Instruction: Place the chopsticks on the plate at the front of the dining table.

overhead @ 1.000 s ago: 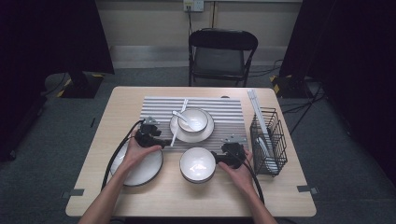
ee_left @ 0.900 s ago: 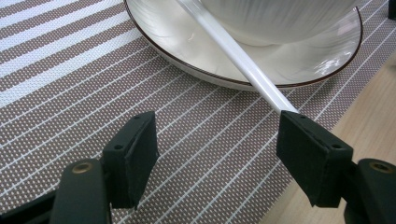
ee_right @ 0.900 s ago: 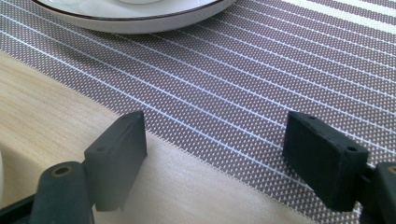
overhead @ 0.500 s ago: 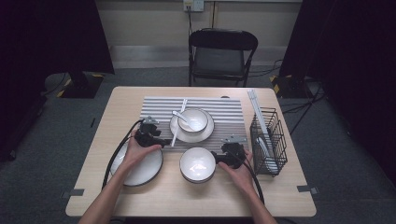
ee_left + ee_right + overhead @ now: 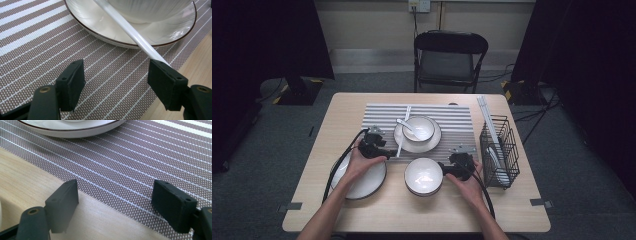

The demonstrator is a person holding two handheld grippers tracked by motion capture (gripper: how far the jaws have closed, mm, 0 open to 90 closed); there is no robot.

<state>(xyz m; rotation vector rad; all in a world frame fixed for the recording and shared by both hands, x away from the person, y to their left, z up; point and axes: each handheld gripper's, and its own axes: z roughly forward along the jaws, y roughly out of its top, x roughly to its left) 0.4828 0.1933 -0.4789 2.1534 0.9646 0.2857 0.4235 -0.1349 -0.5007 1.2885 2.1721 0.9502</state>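
White chopstick [image 5: 135, 35] touches the left gripper's [image 5: 120, 82] right fingers [image 5: 166, 82].

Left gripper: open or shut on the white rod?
Open. The left gripper has its jaws spread over the striped mat; the white rod passes behind one jaw, ungripped.

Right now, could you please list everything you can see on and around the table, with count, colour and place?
Table: one, light wood, centre.
Placemat: one, grey-and-white striped, mid-table.
Plate on mat: one, white, dark-rimmed, holding a bowl.
Bowl on plate: one, white.
Spoon: one, white, in that bowl.
Chopsticks: white, leaning across the plate's left rim.
Near bowl: one, white, front centre.
Near plate: one, white, front left.
Wire basket: one, black, right side.
Chair: one, black, behind table.
Left tool: open, over mat.
Right tool: open, at mat's edge.
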